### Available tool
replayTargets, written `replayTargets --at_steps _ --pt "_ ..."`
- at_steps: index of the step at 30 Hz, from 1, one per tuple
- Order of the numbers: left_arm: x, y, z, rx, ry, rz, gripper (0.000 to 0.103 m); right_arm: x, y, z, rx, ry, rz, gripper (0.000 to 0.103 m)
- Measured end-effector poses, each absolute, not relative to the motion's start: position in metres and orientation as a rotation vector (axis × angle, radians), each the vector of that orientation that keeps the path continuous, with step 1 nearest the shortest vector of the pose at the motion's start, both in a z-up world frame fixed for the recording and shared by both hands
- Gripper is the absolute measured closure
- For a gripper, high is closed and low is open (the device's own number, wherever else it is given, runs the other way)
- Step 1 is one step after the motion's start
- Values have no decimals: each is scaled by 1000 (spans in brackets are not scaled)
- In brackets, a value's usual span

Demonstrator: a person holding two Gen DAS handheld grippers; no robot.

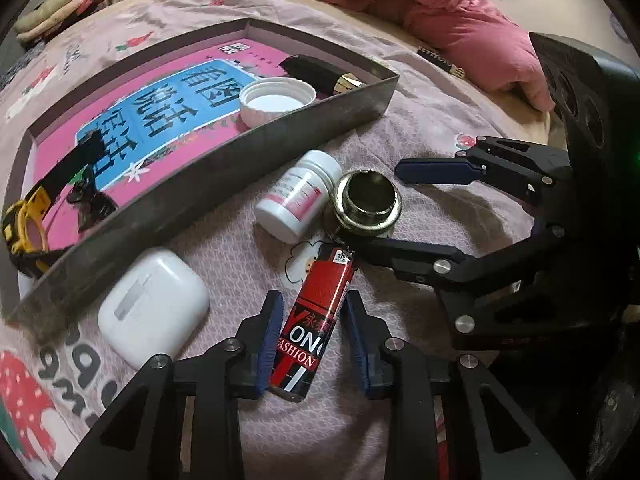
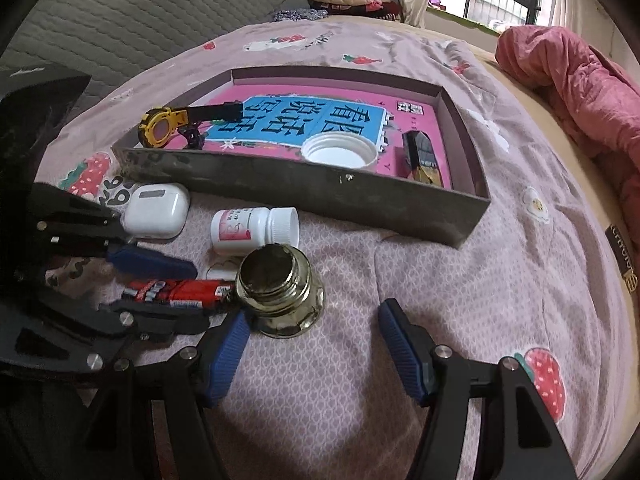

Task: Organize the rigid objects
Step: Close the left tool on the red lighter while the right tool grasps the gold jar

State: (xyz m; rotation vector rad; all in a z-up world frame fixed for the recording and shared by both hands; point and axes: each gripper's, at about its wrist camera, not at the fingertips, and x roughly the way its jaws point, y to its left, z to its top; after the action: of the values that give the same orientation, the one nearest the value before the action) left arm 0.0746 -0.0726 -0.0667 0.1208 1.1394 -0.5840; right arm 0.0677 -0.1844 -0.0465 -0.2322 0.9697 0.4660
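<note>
The left claw [image 1: 311,340] sits at the bottom centre of the left wrist view, released, its blue pads on either side of a red lighter [image 1: 316,320] that lies on the bed sheet [image 1: 460,128]; a gap shows on both sides of the lighter, so the pads do not press it. Just beyond the lighter's top end stands a small glass jar [image 1: 368,204] with a brass-coloured rim, touching or nearly touching the lighter. The right claw [image 1: 380,208] reaches in from the right of that view, spread wide, one finger above the jar and one below it. In the right wrist view the right claw [image 2: 316,344] is at the bottom centre, released, with the jar [image 2: 280,292] close to its left pad.

Just left of the jar, a white pill bottle [image 1: 298,196] lies on its side. A white earbud case [image 1: 154,306] rests at lower left, beside the wall of a shallow grey box [image 1: 200,196]. Inside the box lie a pink book [image 1: 168,120], a white screw cap [image 1: 276,100], a black lipstick tube [image 1: 316,72] and a yellow-and-black watch [image 1: 28,220]. A pink quilt [image 1: 420,8] is bunched at the top of the frame.
</note>
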Motion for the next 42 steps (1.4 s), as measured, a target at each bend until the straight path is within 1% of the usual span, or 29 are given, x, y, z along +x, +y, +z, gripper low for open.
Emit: replayTargets --at_steps 2,11,13,15,16,17,25,32,42 --pt "74 -73 -66 102 1153 -571 74 71 -184 -47 -230 962 471 37" --pt "84 -67 -71 -5 1212 -542 74 86 -182 -49 -206 938 514 37" --pt "86 -67 -72 -14 1215 -545 74 88 -185 -49 -182 933 524 40" --pt "88 -67 -73 -23 1220 -543 74 90 -190 -48 -156 931 519 52" --pt "89 -67 -74 -33 1225 -539 74 90 -193 -48 -140 931 520 55" --pt "90 -67 -74 -39 1227 -533 74 91 -195 -47 -130 932 522 60" --pt "85 -87 -73 27 1209 -447 74 91 -197 -46 -111 930 521 61" --pt "84 -84 -68 -19 1191 -420 81 84 -205 -41 -94 930 510 61" --pt "78 -72 -64 -112 1190 -413 82 77 -208 -36 -87 926 508 61"
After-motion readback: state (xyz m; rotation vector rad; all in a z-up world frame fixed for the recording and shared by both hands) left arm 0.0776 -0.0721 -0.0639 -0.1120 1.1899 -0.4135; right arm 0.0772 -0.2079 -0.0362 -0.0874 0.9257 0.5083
